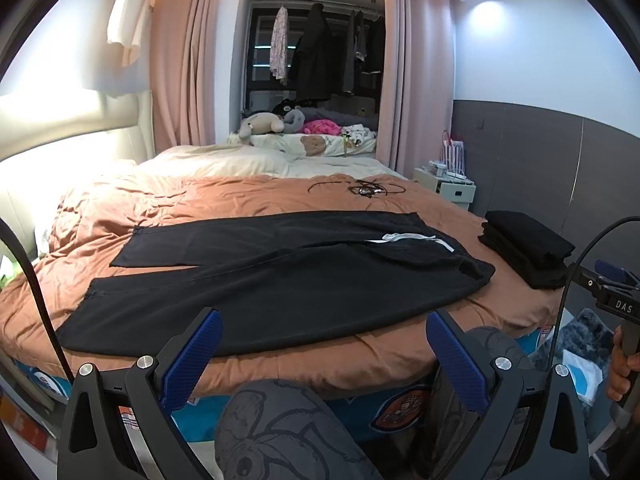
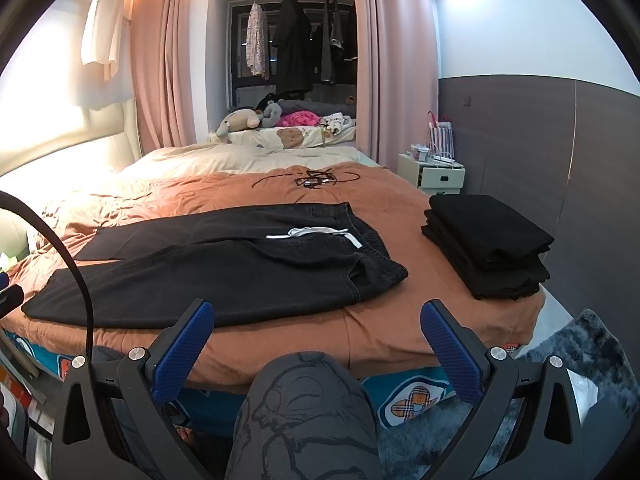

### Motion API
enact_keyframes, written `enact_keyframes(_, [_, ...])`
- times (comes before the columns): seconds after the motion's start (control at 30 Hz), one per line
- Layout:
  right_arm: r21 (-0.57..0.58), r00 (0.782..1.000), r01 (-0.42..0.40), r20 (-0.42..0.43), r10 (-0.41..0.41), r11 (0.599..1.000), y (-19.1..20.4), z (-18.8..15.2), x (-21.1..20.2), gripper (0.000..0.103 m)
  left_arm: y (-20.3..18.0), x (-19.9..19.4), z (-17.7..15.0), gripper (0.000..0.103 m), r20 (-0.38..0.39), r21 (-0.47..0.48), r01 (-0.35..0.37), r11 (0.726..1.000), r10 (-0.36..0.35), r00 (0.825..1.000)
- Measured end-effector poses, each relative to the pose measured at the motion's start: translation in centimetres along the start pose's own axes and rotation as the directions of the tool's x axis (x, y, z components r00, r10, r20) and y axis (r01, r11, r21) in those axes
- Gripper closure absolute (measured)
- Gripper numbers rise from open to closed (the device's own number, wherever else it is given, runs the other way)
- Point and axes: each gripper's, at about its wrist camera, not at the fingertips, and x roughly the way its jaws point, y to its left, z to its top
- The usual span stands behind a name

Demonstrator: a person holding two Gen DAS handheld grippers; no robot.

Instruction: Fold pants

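Pants (image 1: 280, 276) lie flat; both claws (image 1: 324, 344) (image 2: 316, 334) gape; only the left view shows a hand (image 1: 622, 368).

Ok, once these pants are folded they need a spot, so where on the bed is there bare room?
Bare brown duvet lies between the pants' waistband and the stack of folded black clothes, and in a strip along the near edge. More lies between the pants and the tangled black cord. The right corner is crowded by the stack.
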Motion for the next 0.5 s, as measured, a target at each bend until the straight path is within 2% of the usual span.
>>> enact_keyframes(0.5, [-0.002, 1.0, -0.001, 0.005, 0.001, 1.0, -0.14, -0.17, -0.3, 0.0, 0.54, 0.06, -0.13, 0.0, -0.001, -0.027, 0.009, 1.0, -0.009, 1.0])
